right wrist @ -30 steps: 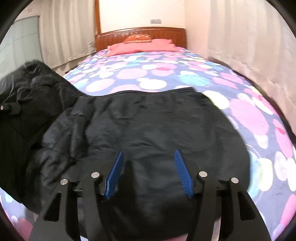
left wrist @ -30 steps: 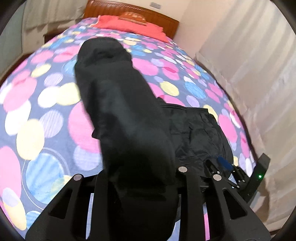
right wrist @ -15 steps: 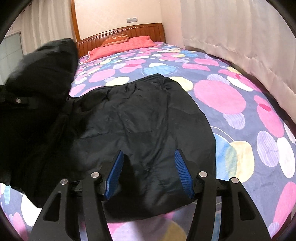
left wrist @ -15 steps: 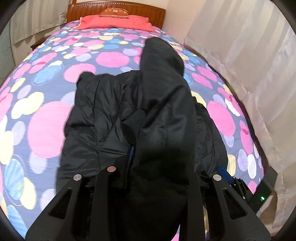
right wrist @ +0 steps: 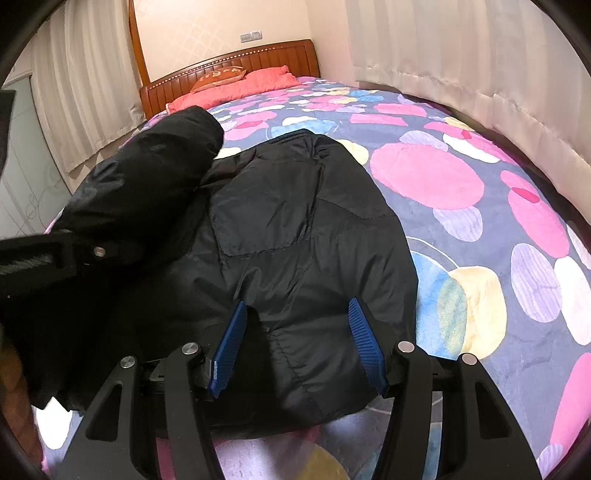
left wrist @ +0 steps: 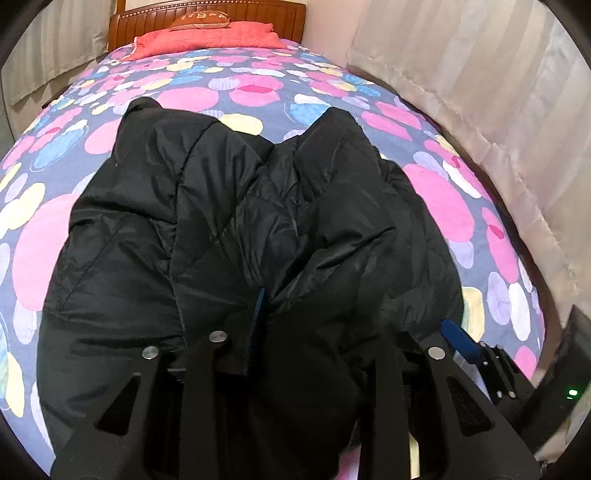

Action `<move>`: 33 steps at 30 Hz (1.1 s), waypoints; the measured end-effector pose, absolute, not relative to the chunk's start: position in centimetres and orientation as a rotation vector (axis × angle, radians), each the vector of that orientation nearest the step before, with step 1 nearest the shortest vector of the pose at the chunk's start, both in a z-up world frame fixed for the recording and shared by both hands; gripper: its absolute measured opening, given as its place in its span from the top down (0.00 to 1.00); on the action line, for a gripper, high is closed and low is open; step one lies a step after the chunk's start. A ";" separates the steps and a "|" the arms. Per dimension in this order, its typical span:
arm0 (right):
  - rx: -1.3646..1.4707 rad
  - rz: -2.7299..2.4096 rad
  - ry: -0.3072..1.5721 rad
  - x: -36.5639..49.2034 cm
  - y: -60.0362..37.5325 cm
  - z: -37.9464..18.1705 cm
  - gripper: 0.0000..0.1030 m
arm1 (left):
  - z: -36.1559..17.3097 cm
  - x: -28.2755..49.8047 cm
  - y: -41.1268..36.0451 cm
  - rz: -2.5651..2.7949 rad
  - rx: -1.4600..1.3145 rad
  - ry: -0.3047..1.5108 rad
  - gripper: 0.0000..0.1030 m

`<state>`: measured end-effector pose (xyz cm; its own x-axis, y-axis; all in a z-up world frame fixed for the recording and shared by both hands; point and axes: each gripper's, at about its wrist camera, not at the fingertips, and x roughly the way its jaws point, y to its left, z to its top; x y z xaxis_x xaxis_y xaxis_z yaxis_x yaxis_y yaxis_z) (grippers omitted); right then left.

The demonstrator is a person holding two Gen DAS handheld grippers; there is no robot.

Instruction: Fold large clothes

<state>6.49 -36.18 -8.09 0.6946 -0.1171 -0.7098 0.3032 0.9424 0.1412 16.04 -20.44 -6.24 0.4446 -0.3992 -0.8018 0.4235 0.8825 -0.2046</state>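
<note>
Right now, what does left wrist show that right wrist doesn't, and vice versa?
Only the left wrist view: the left gripper from behind, jaws opening with a black sleeve between them, laid across the black jacket; the right gripper's blue pad at lower right.

Only the right wrist view: the right gripper with both blue pads clear of the fabric, a wall switch, and a pocket seam on the jacket.

Both: the jacket, the spotted bedspread, red pillows, wooden headboard, and curtains.
</note>
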 end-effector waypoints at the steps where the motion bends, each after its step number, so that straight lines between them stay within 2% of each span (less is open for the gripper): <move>1: 0.254 -0.240 0.771 6.5 -36.1 -8.1 0.44 | -5.8 15.9 -20.3 -0.508 0.025 0.985 0.65; 2: 0.251 -0.242 0.773 6.6 -36.1 -8.0 0.44 | -5.2 15.6 -20.0 -0.511 0.020 0.978 0.61; 4: 0.242 -0.248 0.776 6.7 -36.1 -8.0 0.44 | -4.1 14.9 -19.6 -0.531 0.001 0.955 0.39; 5: 0.238 -0.251 0.778 6.8 -36.1 -8.0 0.44 | -3.6 14.6 -19.5 -0.534 -0.006 0.942 0.38; 11: 0.213 -0.274 0.791 6.9 -35.9 -7.7 0.44 | -1.1 12.4 -17.1 -0.579 -0.055 0.886 0.35; 17: 0.189 -0.296 0.803 6.9 -35.7 -7.5 0.44 | -0.5 12.3 -11.4 -0.519 -0.134 0.865 0.29; 26: 0.139 -0.308 0.814 7.6 -35.0 -7.0 0.44 | -3.3 14.8 -0.1 -0.309 -0.325 0.884 0.27; 33: 0.149 -0.292 0.782 7.8 -34.3 -4.7 0.44 | -6.5 16.4 2.6 -0.262 -0.358 0.933 0.26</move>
